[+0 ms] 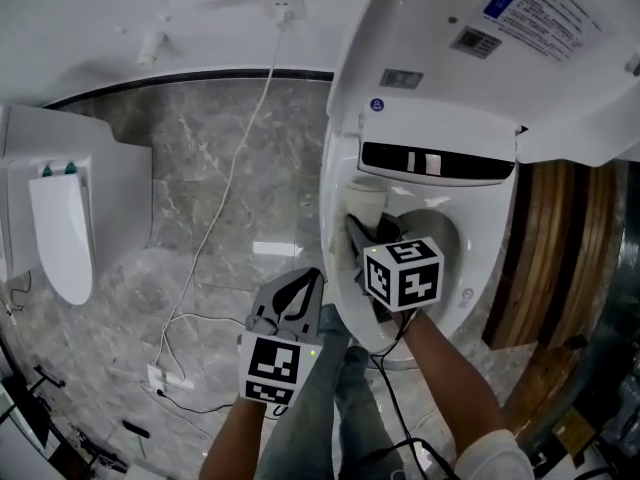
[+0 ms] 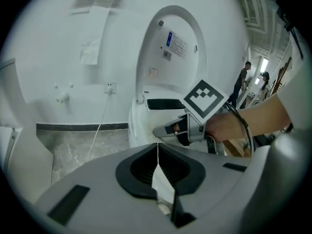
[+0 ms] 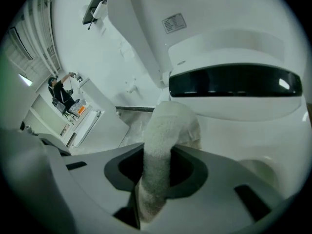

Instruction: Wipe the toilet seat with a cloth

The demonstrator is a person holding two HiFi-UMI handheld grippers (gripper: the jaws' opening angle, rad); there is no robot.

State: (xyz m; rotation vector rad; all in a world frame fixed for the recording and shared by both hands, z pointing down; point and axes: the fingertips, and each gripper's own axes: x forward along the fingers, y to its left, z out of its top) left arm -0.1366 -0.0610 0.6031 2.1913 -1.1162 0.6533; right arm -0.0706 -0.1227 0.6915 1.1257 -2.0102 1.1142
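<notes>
The toilet stands with its lid (image 1: 470, 58) raised and its white seat (image 1: 462, 268) down. My right gripper (image 1: 352, 223) is shut on a rolled white cloth (image 1: 366, 198), which rests on the seat's rear left part, just below the dark control strip (image 1: 435, 161). In the right gripper view the cloth (image 3: 168, 126) runs out between the jaws of my right gripper (image 3: 157, 152) onto the seat (image 3: 239, 135). My left gripper (image 1: 308, 280) hangs shut and empty beside the toilet's left rim; my left gripper (image 2: 157, 146) also points at the bowl in its own view.
A white power cord (image 1: 232, 173) runs from a wall socket (image 1: 285, 10) down across the grey marble floor. A second white fixture (image 1: 60, 238) stands at the left. Wooden panelling (image 1: 560, 258) borders the toilet's right side. Two people (image 2: 242, 84) stand far off.
</notes>
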